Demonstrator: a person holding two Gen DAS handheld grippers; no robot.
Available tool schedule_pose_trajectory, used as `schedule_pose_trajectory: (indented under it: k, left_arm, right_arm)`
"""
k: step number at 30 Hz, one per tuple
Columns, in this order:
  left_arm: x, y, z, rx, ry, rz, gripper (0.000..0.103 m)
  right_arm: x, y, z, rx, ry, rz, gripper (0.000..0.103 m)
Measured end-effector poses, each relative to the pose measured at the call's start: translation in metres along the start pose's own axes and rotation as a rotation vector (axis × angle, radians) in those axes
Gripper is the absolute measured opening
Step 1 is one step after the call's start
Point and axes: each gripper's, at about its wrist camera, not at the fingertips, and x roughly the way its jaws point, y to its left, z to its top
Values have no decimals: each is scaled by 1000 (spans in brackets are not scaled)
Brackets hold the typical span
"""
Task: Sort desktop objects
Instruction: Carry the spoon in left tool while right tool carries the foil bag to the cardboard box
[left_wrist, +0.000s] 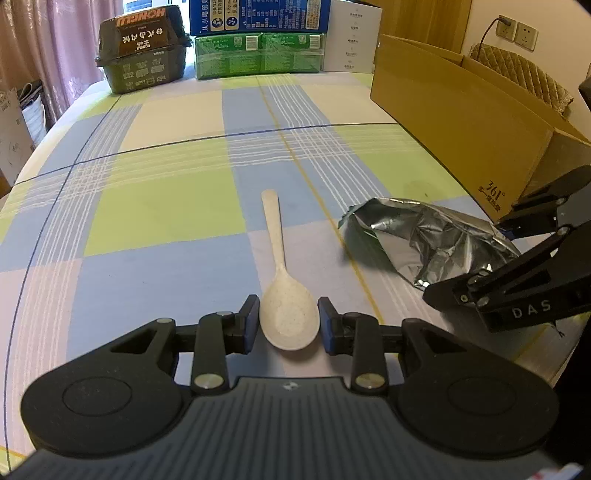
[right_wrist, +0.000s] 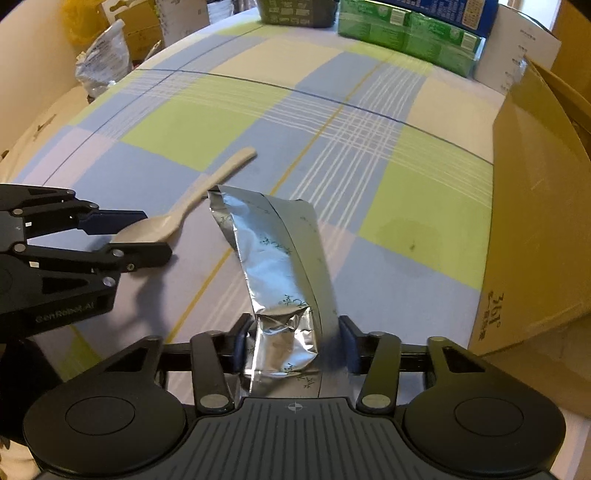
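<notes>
A cream plastic spoon (left_wrist: 275, 236) lies on the checked tablecloth (left_wrist: 159, 206), handle pointing away. My left gripper (left_wrist: 288, 325) has a pad against each side of the spoon's bowl and is shut on it. The right wrist view shows the same grip side-on, with the left gripper (right_wrist: 155, 236) around the spoon (right_wrist: 207, 184). To the right lies a crumpled silver foil bag (left_wrist: 424, 236). My right gripper (right_wrist: 295, 343) is shut on the near end of the foil bag (right_wrist: 273, 251), which is creased between the pads. The right gripper (left_wrist: 465, 258) also shows in the left wrist view.
An open cardboard box (left_wrist: 461, 122) stands along the table's right side, close to the foil bag. At the far edge sit a dark food container (left_wrist: 144, 55), green packs (left_wrist: 258, 55), a blue carton and a white box. Bags and cartons stand off the table's left side.
</notes>
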Motion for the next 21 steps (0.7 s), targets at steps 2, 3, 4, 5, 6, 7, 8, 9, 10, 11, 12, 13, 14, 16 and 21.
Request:
schedule_pose_trajectory:
  k: [2, 3, 4, 5, 6, 7, 8, 9, 10, 11, 12, 13, 14, 16, 21]
  left_arm:
    - [-1, 1, 0, -3, -5, 0, 28]
    - [-2, 1, 0, -4, -8, 1, 28]
    - [-3, 2, 0, -5, -12, 2, 28]
    - [-4, 2, 0, -7, -15, 2, 28]
    - [-4, 2, 1, -8, -16, 1, 28]
    - [-4, 2, 1, -8, -17, 0, 28]
    - [-5, 2, 1, -9, -19, -1, 28]
    - [-6, 1, 1, -9, -22, -2, 28]
    - [-7, 1, 1, -8, -25, -4, 28]
    - [-8, 0, 2, -6, -28, -5, 28]
    - [-8, 0, 2, -5, -30, -4, 28]
    - [-8, 0, 2, -5, -32, -3, 28]
    - [-9, 0, 2, -7, -33, -2, 28]
    - [-10, 0, 2, -9, -36, 1, 28]
    - [-13, -3, 4, -7, -45, 13, 28]
  right_arm:
    - [0, 0, 0, -3, -4, -8, 41]
    - [-2, 0, -1, 1, -11, -11, 40]
    - [-4, -1, -2, 9, -19, -11, 39]
    - [-6, -1, -4, 20, -28, -12, 39]
    - [-8, -1, -5, 32, -40, -14, 39]
    - [-11, 0, -6, 39, -49, -16, 39]
    - [-14, -1, -5, 49, -60, -19, 39]
    - [-17, -2, -5, 61, -73, -22, 39]
    - [-21, -3, -6, 71, -85, -26, 39]
    - [-24, -4, -5, 80, -96, -29, 39]
    - [-26, -4, -5, 87, -102, -31, 39]
    - [-28, -4, -4, 92, -105, -29, 39]
    - [-30, -4, -3, 94, -107, -30, 39]
    - [-33, -3, -2, 97, -116, -33, 39]
    - [-44, -1, -1, 114, -134, -27, 39]
